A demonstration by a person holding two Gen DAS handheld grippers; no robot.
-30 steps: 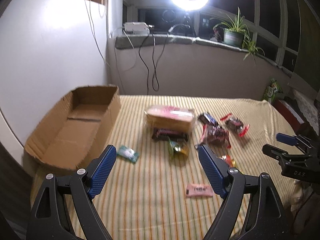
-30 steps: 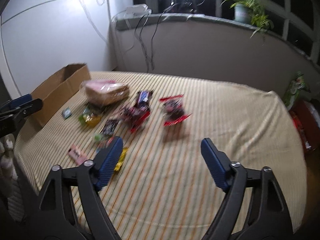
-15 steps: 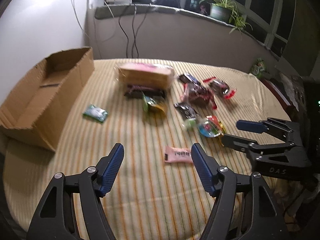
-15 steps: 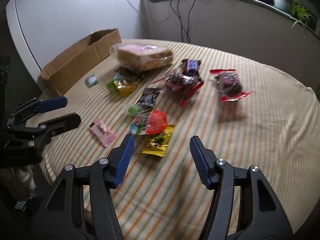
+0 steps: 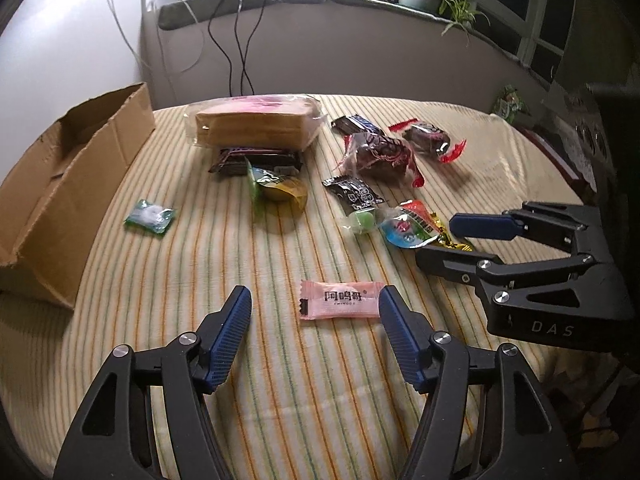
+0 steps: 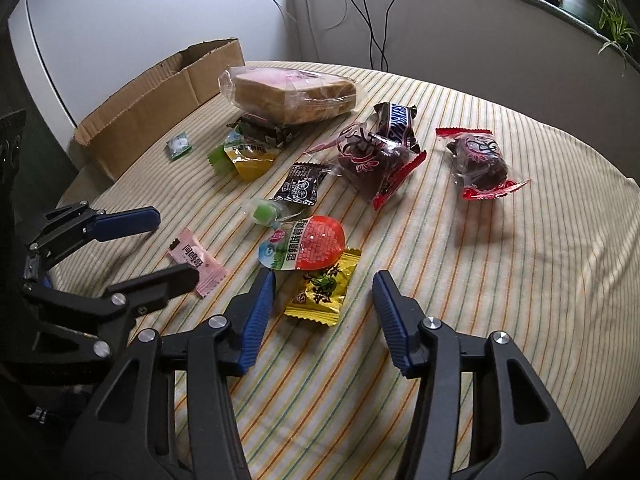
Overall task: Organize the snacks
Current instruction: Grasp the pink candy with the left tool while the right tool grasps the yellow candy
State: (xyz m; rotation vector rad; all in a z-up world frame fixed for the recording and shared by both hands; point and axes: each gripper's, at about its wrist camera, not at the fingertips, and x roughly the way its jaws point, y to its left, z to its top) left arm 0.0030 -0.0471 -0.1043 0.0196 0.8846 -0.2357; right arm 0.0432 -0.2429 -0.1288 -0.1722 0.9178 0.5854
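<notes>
Left gripper (image 5: 315,300), jaws closing and gripping nothing, frames the pink candy (image 5: 340,300) at its 1 o'clock on the striped cloth (image 5: 280,360); right gripper (image 6: 324,286) likewise closes emptily around the yellow candy (image 6: 323,289), mostly hidden in left view.

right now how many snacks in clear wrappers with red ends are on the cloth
2. One red-ended dark cake lies mid-table beside the Snickers bar; the other dark cake sits alone further right. None looks hidden.

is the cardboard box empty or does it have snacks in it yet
Cannot tell fully: the visible inside of the cardboard box looks bare, but both views hide most of its floor.
</notes>
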